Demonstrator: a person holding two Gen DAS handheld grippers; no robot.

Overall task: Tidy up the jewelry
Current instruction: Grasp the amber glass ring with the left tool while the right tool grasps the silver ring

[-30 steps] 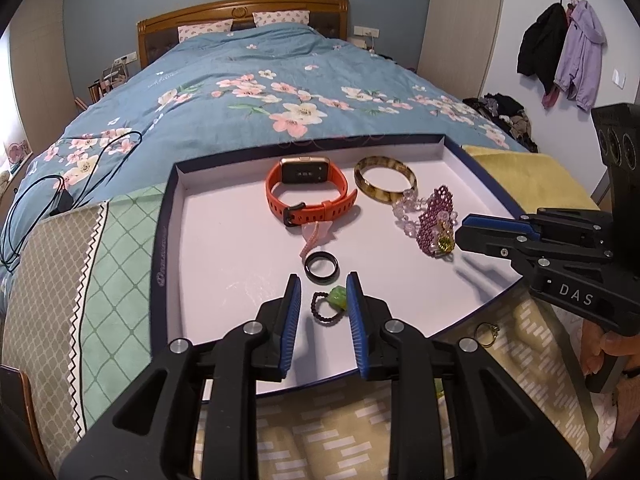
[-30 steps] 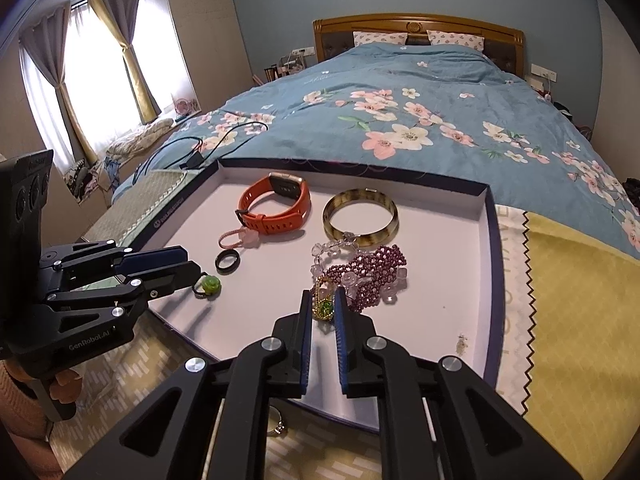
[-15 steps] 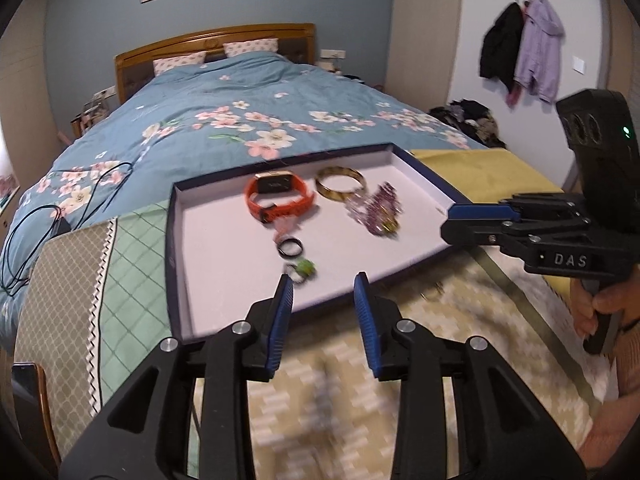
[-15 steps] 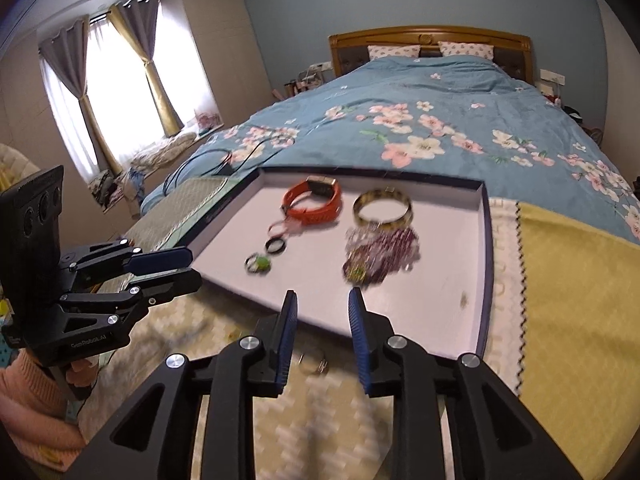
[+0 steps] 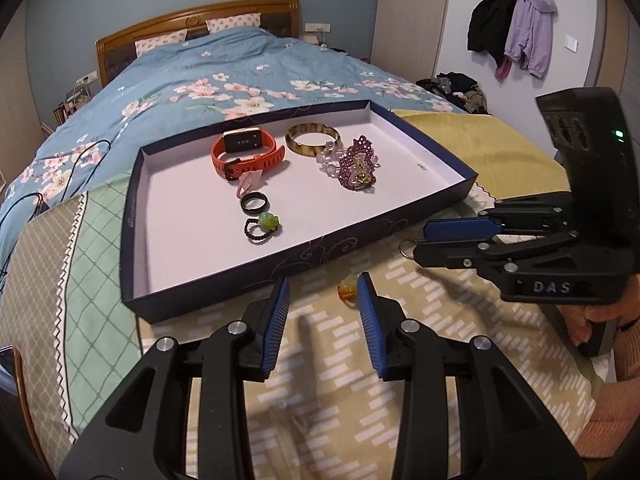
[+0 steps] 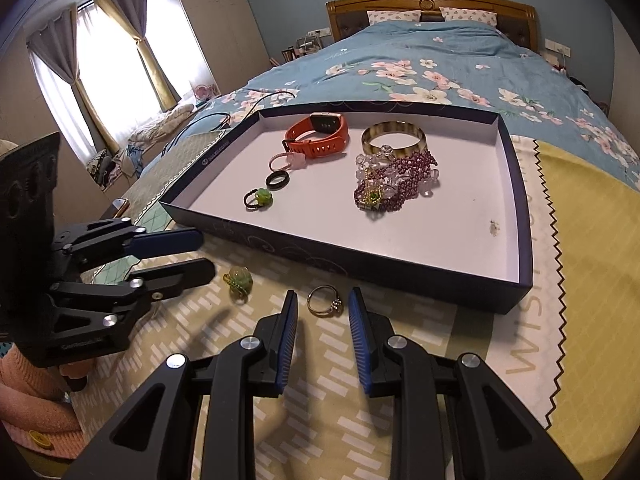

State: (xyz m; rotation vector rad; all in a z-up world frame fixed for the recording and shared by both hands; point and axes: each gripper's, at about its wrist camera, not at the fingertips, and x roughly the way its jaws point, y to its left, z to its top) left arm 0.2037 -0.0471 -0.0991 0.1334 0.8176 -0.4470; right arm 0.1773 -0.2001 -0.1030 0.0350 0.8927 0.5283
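A dark box lid tray holds an orange watch, a brown bangle, purple beads, a pink ring, a black ring and a green-stone ring. My left gripper is open just in front of a yellow-green bead ring on the cloth. My right gripper is open around a silver ring on the cloth.
The tray sits on patterned cloths at the foot of a bed with a floral blue duvet. A yellow cloth lies right of the tray. Cables lie on the left. Coats hang on the far wall.
Both grippers have pulled back out of the tray, opened, and come down over the cloth in front of it. The green-stone ring and the beads stay in the tray.
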